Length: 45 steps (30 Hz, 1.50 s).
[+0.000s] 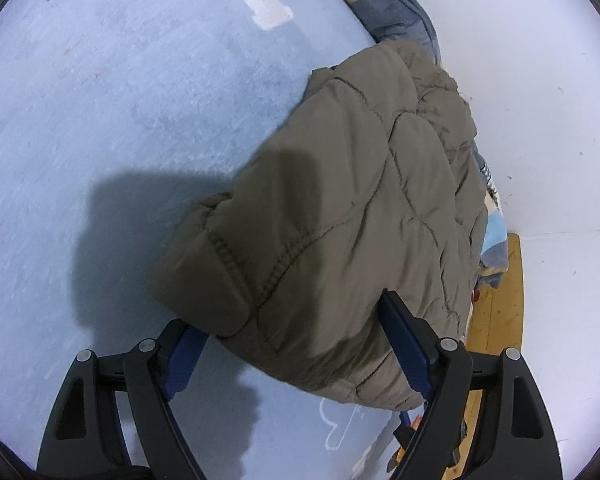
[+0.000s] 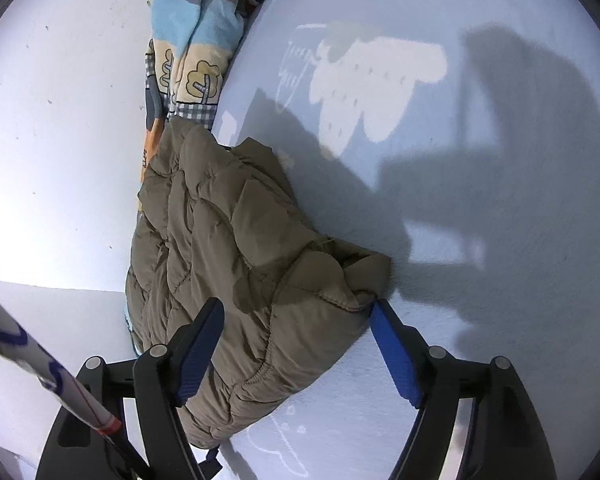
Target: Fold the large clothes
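Left gripper (image 1: 296,344): spread wide, blue pads straddling the bundle's near end, not pinching.
Right gripper (image 2: 296,344): likewise released, straddling the opposite end.
Olive-brown quilted puffer jacket (image 1: 340,208): folded into a thick bundle on the pale blue printed bedsheet (image 1: 120,120), beside the white wall (image 1: 560,120).
Handling: likely light, soft, springy, slippery shell; stitched hem edges best for gripping.
Room: open sheet on one side; wall and patterned quilt (image 2: 196,52) crowding the other.

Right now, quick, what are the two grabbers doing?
Left gripper: open, jaws wide around the folded olive-brown quilted jacket, not squeezing it.
Right gripper: open, astride the jacket's edge.
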Motion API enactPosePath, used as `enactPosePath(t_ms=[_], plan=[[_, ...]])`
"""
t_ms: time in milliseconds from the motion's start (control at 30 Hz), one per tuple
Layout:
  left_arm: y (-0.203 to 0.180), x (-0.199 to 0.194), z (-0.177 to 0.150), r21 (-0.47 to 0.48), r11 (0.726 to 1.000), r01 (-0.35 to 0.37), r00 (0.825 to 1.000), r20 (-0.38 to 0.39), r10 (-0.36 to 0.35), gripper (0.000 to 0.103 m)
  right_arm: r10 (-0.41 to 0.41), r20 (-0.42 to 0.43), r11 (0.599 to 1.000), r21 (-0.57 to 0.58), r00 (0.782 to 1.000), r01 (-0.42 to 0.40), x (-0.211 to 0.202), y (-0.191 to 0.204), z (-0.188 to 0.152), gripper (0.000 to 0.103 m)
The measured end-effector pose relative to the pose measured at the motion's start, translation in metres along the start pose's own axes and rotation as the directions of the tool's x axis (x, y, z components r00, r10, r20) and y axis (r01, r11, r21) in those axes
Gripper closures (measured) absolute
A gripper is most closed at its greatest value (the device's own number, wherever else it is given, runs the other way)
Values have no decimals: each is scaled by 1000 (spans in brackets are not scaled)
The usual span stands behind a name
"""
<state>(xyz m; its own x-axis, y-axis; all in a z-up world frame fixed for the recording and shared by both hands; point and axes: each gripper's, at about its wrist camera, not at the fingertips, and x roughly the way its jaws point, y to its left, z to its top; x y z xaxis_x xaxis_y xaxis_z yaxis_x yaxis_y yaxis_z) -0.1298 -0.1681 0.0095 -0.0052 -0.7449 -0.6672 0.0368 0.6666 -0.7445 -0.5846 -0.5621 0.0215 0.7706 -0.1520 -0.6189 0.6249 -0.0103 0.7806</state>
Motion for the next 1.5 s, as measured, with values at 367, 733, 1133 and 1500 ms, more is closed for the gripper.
enactPosePath(t_ms=[367, 733, 1133, 1500], plan=[[-6, 14, 10, 14, 1000, 4, 1000, 26, -5, 19, -6, 20, 1000, -6, 1000, 6, 35, -3, 0, 21], [-68, 4, -12, 375, 892, -250, 961, 209, 182, 58, -190, 150, 905, -357, 970, 233, 21, 59, -19, 66], [-104, -28, -38, 494, 809, -318, 935, 307, 180, 62, -222, 289, 738, -574, 931, 354, -12, 106, -47, 71], [-96, -73, -69, 506, 816, -280, 943, 304, 135, 62, -171, 303, 737, -593, 938, 326, -61, 111, -71, 71]])
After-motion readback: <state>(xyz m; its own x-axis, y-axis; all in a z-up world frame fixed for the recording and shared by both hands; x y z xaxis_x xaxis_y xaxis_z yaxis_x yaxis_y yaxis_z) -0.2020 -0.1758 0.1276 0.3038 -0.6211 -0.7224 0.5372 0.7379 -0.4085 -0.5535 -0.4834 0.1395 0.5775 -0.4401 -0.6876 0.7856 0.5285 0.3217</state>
